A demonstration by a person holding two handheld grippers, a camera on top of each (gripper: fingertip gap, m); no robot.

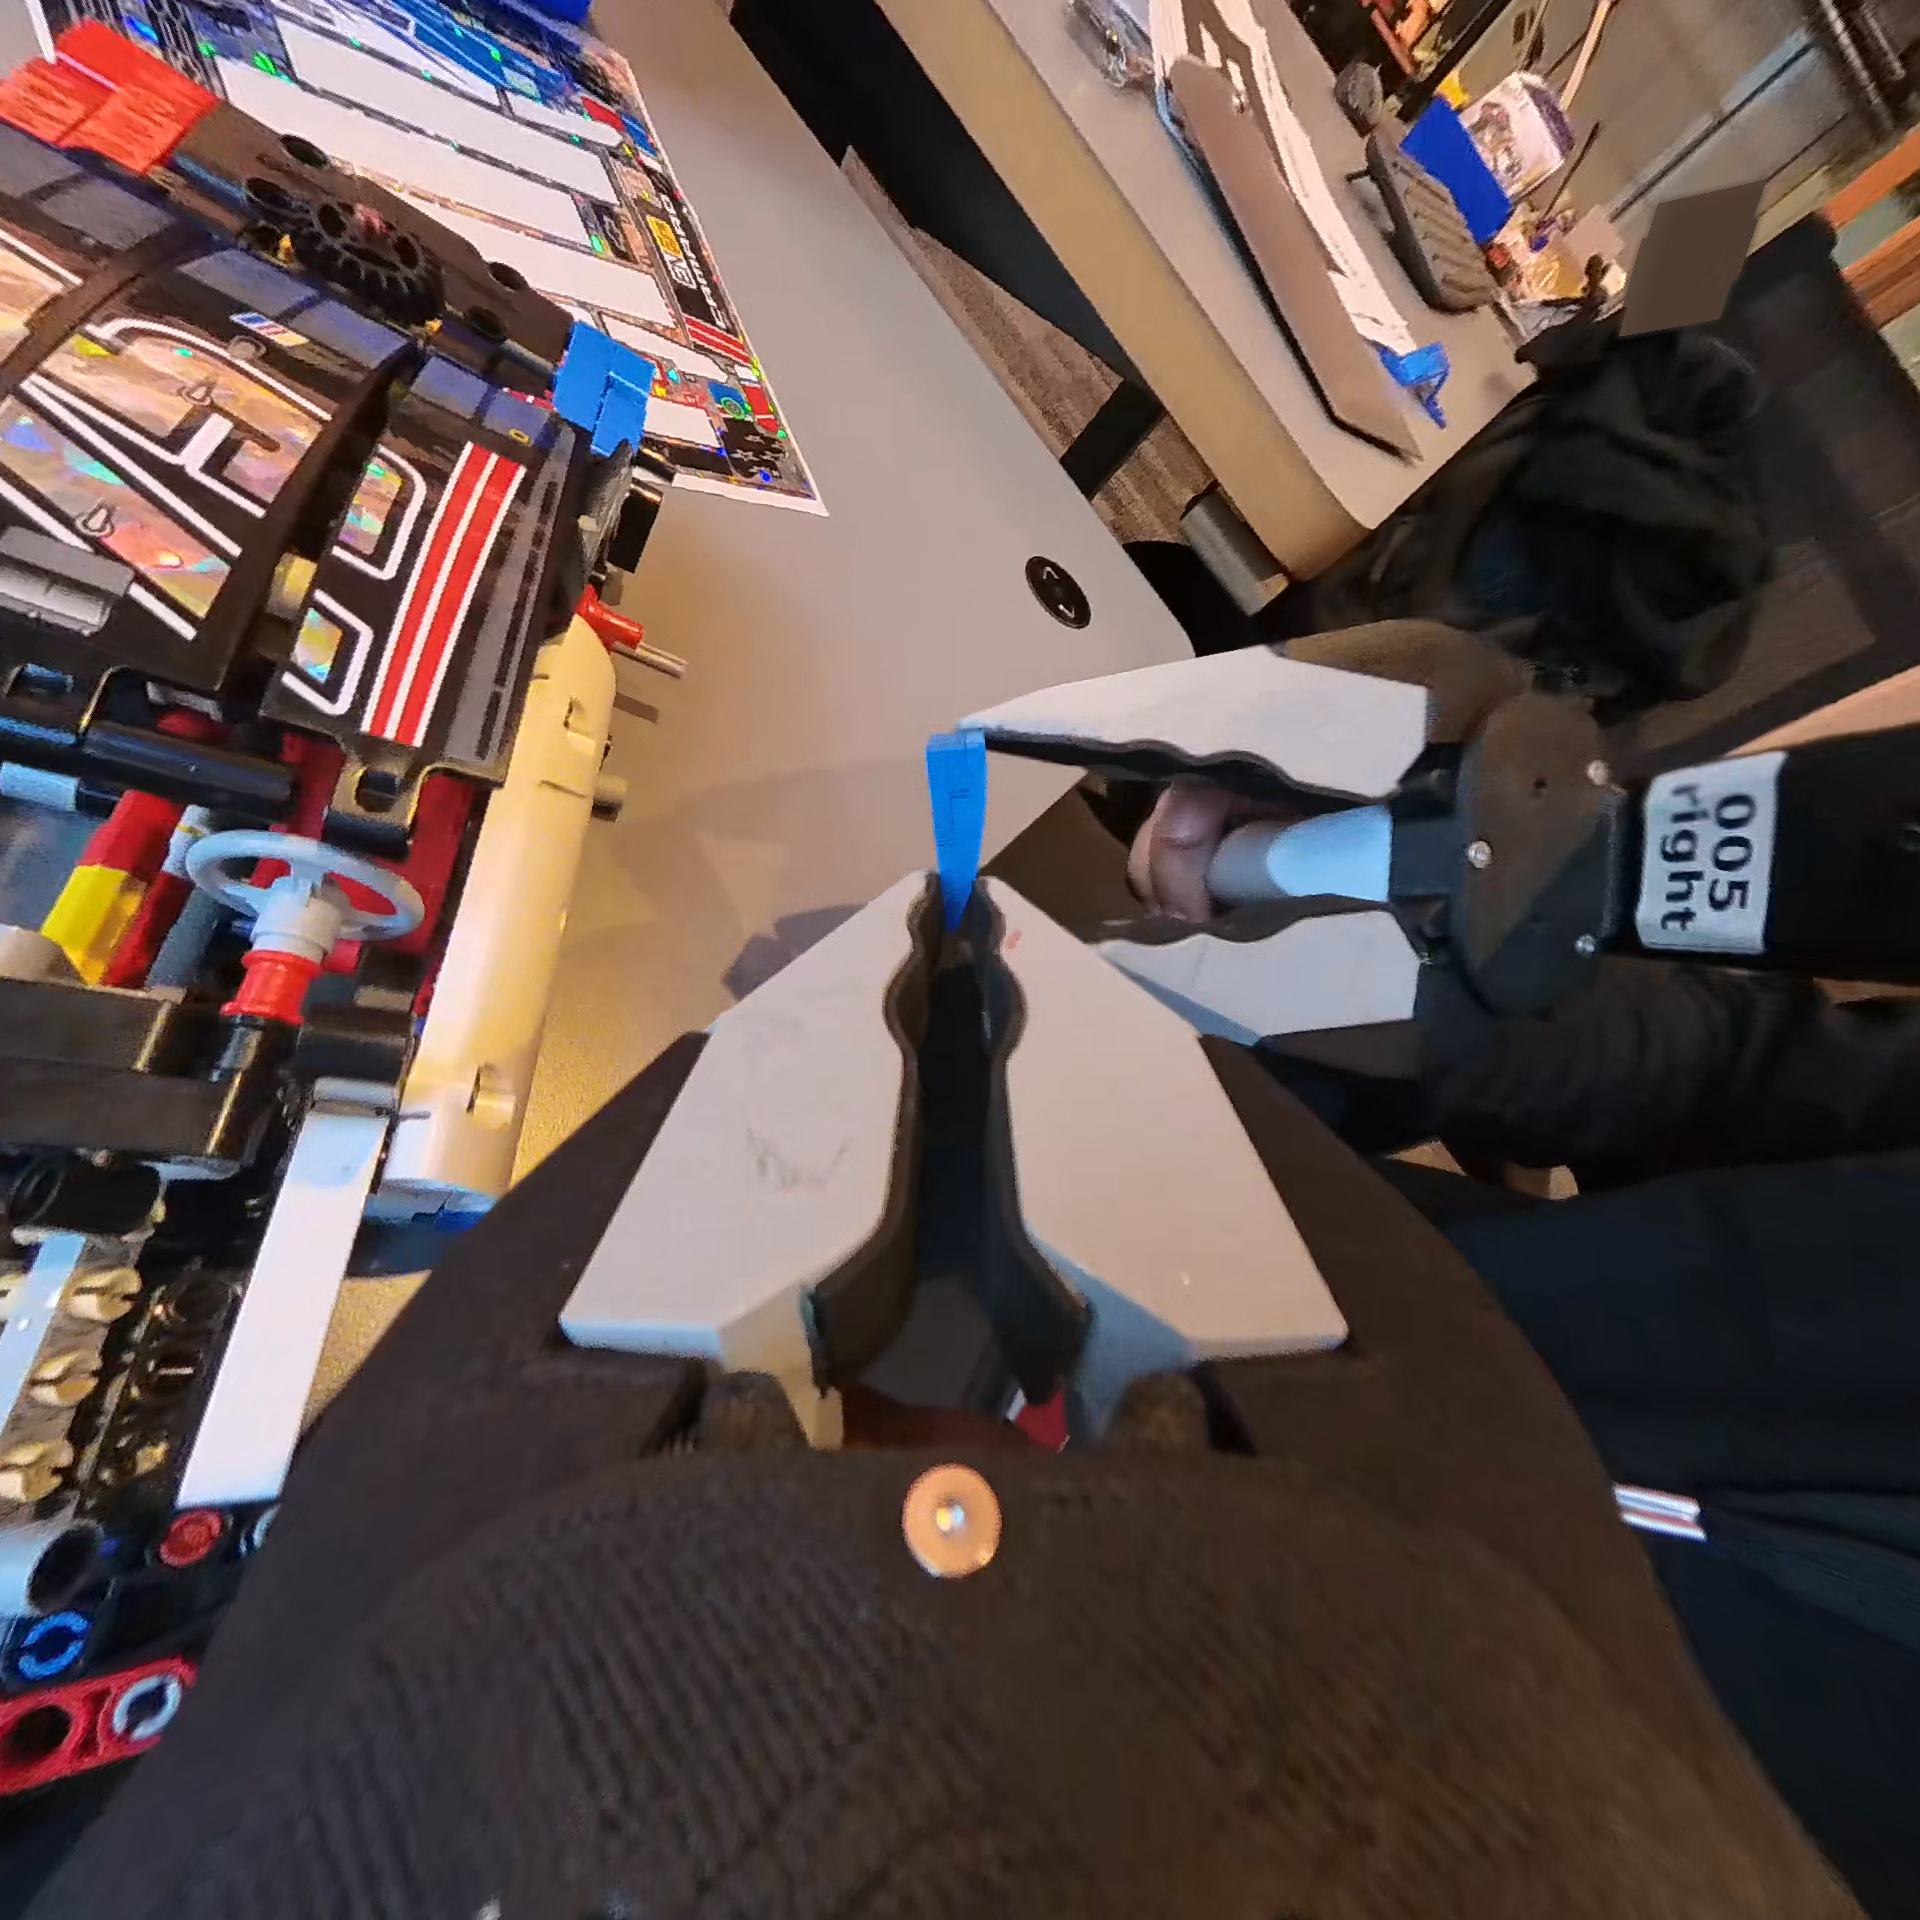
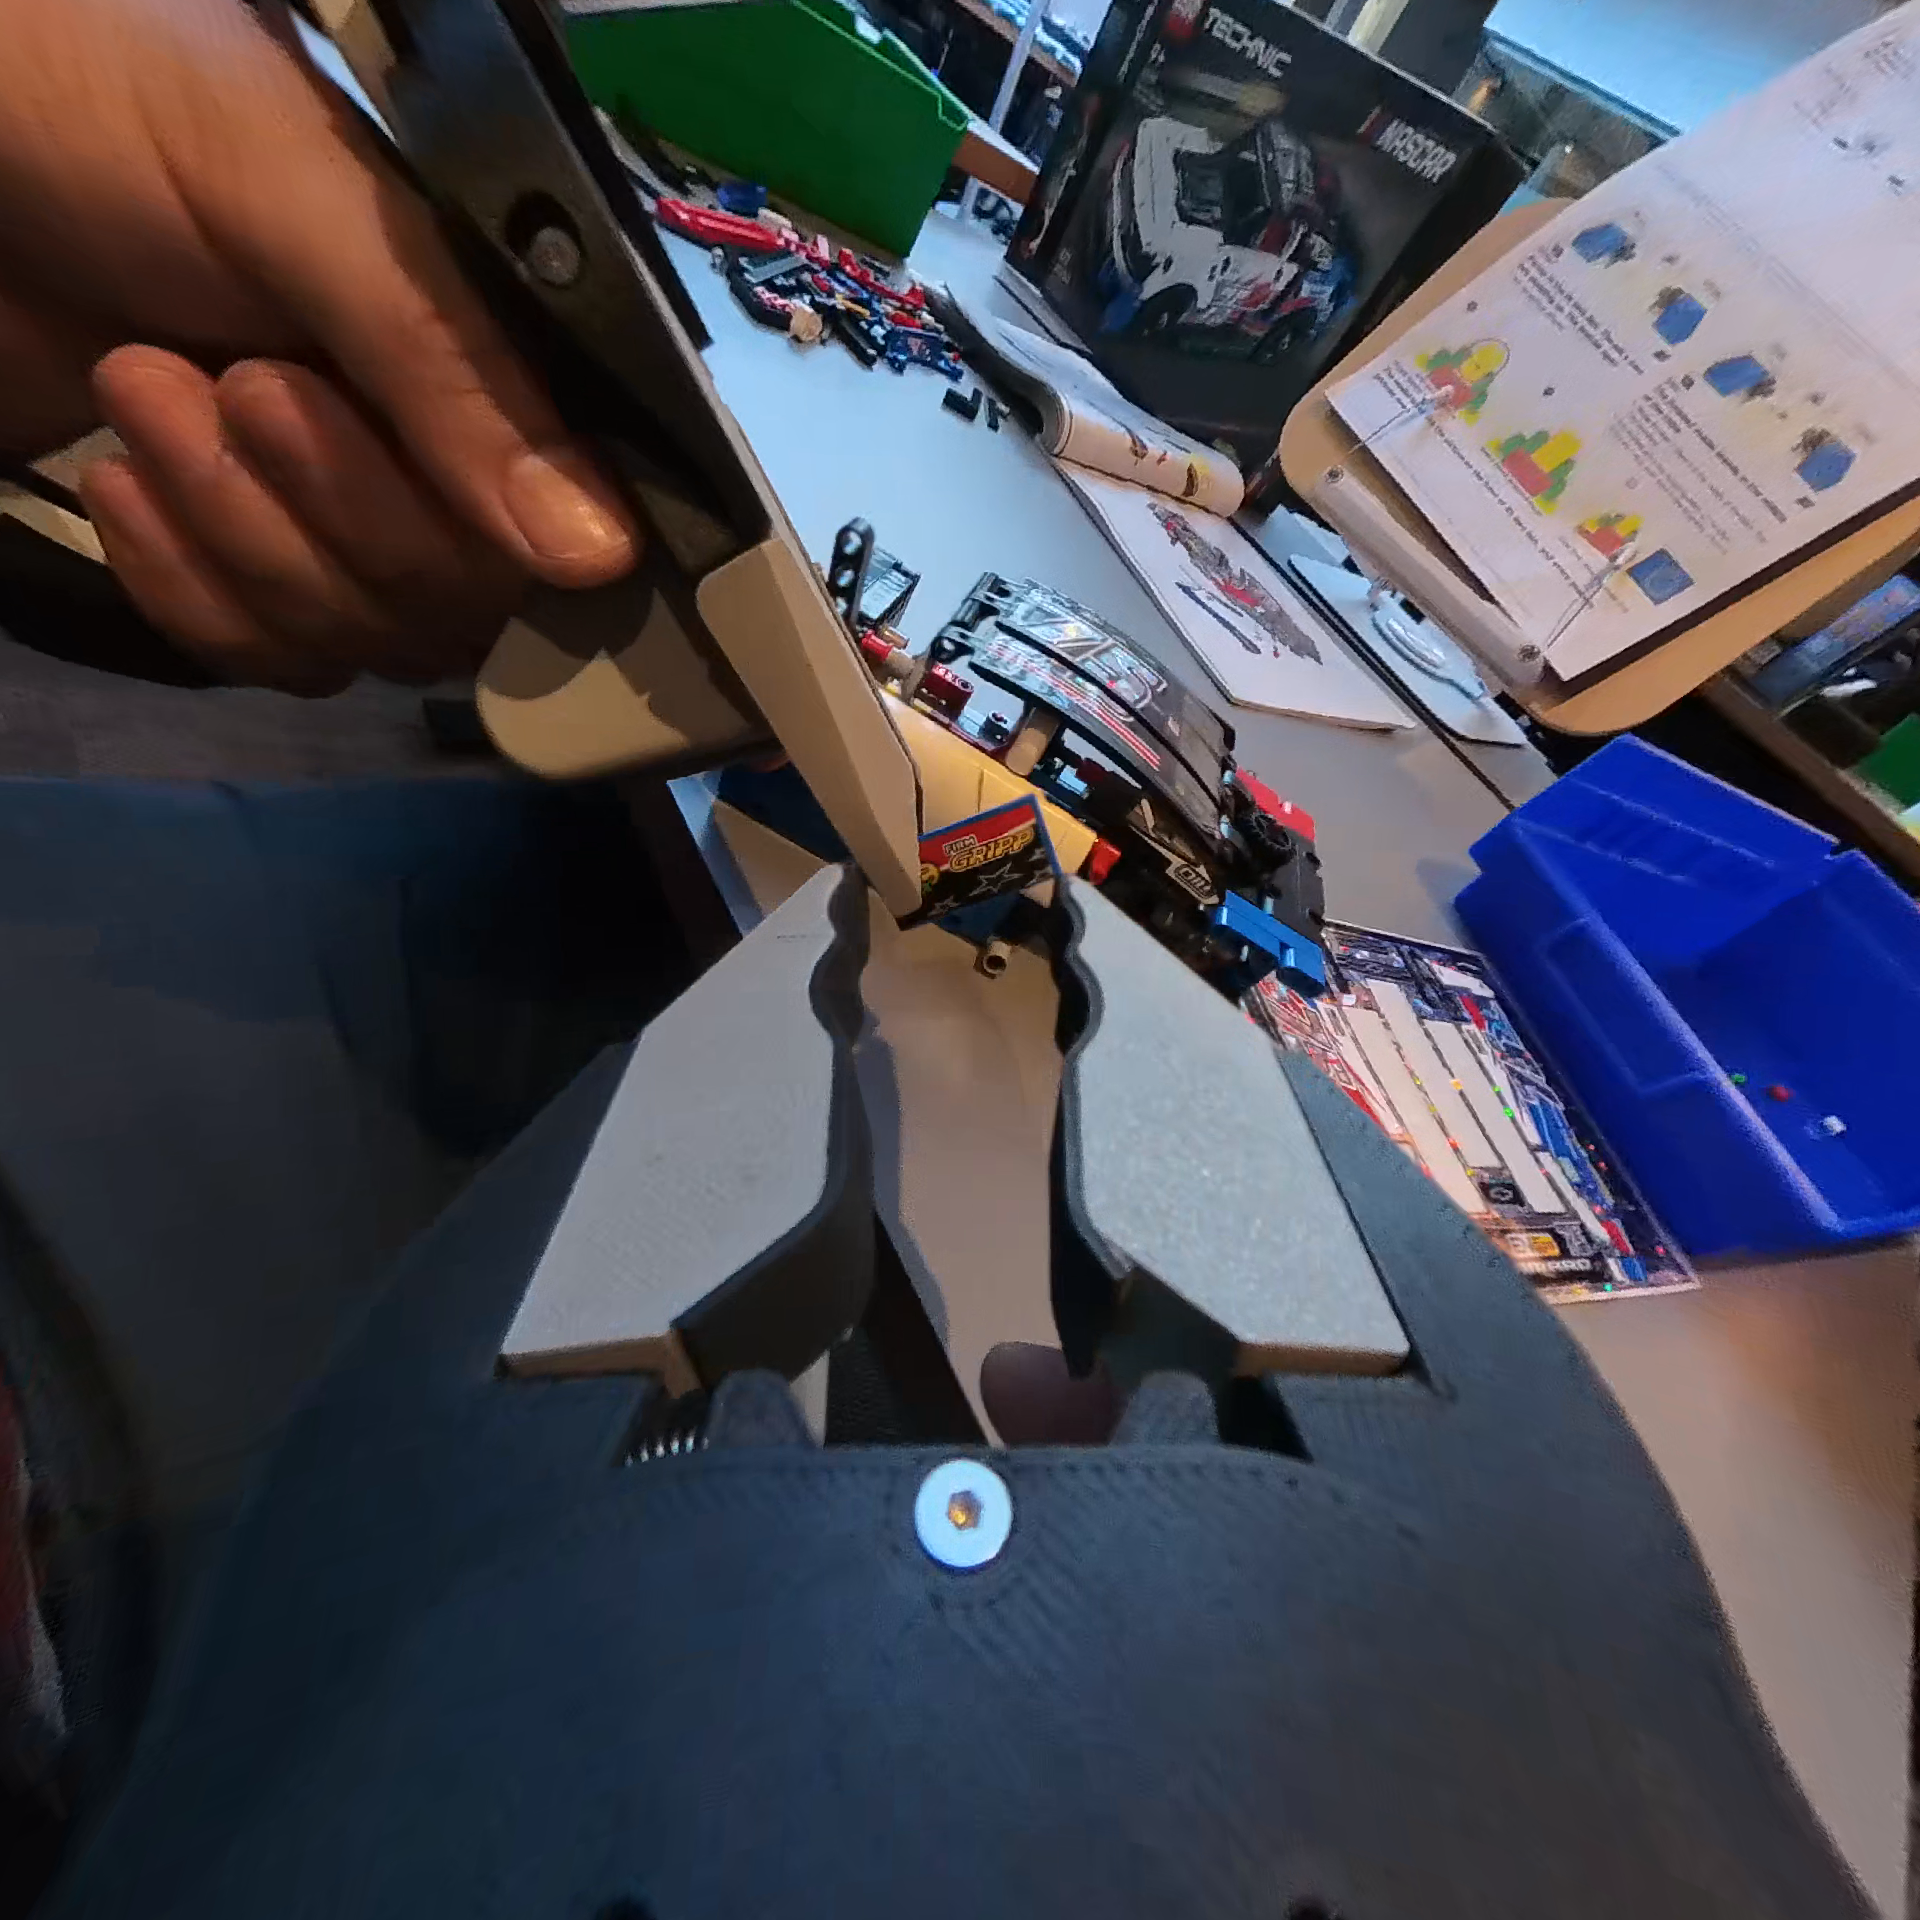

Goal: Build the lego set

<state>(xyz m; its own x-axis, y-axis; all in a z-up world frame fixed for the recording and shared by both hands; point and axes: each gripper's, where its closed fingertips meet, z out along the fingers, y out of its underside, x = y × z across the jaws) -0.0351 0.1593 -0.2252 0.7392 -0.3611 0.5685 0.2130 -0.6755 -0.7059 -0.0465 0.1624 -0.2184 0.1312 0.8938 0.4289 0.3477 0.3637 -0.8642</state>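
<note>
My left gripper (image 1: 951, 902) is shut on the lower end of a small blue Lego panel (image 1: 956, 821) and holds it upright above the table's edge. My right gripper (image 1: 1039, 831) comes in from the right, open; its upper finger touches the panel's top and the lower finger is apart from it. In the right wrist view the blue panel (image 2: 987, 854) shows a colourful sticker and sits between my right gripper's (image 2: 956, 891) open fingertips, with the left gripper's finger (image 2: 821, 707) on its left side. The black, red and white Lego car (image 1: 260, 540) (image 2: 1122, 748) lies on the table beside them.
A sticker sheet (image 1: 499, 177) (image 2: 1455, 1101) lies beyond the car. A blue bin (image 2: 1714, 1039) stands at the right, and a green bin (image 2: 779, 104), the set's box (image 2: 1247, 177), an open instruction booklet (image 2: 1132, 436) and loose parts (image 2: 831, 301) stand farther back. A stand with a page (image 2: 1662, 364) overhangs at the right. My two grippers' fingertips are within a few centimetres of each other.
</note>
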